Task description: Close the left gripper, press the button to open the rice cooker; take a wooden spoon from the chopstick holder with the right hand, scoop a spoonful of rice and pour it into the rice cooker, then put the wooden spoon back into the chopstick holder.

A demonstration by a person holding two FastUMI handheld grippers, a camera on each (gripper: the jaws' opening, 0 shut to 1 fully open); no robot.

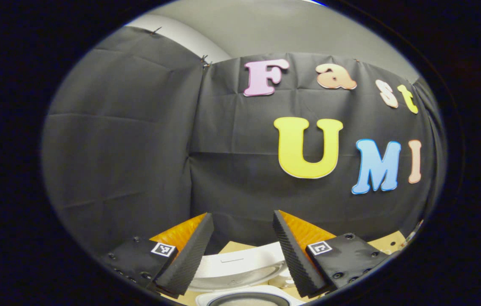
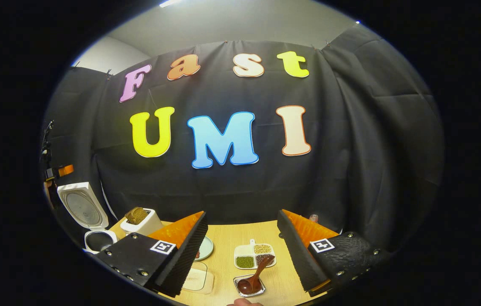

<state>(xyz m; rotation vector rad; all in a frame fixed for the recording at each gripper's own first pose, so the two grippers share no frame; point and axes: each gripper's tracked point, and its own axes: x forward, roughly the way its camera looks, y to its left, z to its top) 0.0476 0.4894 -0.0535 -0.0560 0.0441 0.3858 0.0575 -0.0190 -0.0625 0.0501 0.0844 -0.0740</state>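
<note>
Cloth-walled demo booth (image 2: pixel 372 127), kitchenware table (image 2: pixel 223 259)

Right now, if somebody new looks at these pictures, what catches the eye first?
The rice cooker at far left of the right gripper view, its lid up. Then the wooden spoon lying in a small tray on the table, between the right claw's open fingers.

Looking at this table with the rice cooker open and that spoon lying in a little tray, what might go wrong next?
Three possible snags. The wooden spoon lies low in a small tray between the right gripper's open fingers, so a grab may slip or drag the tray. The divided dish of grains sits just behind and could be knocked. The rice cooker, lid up, stands far off at the table edge, so rice may spill on the way.
</note>
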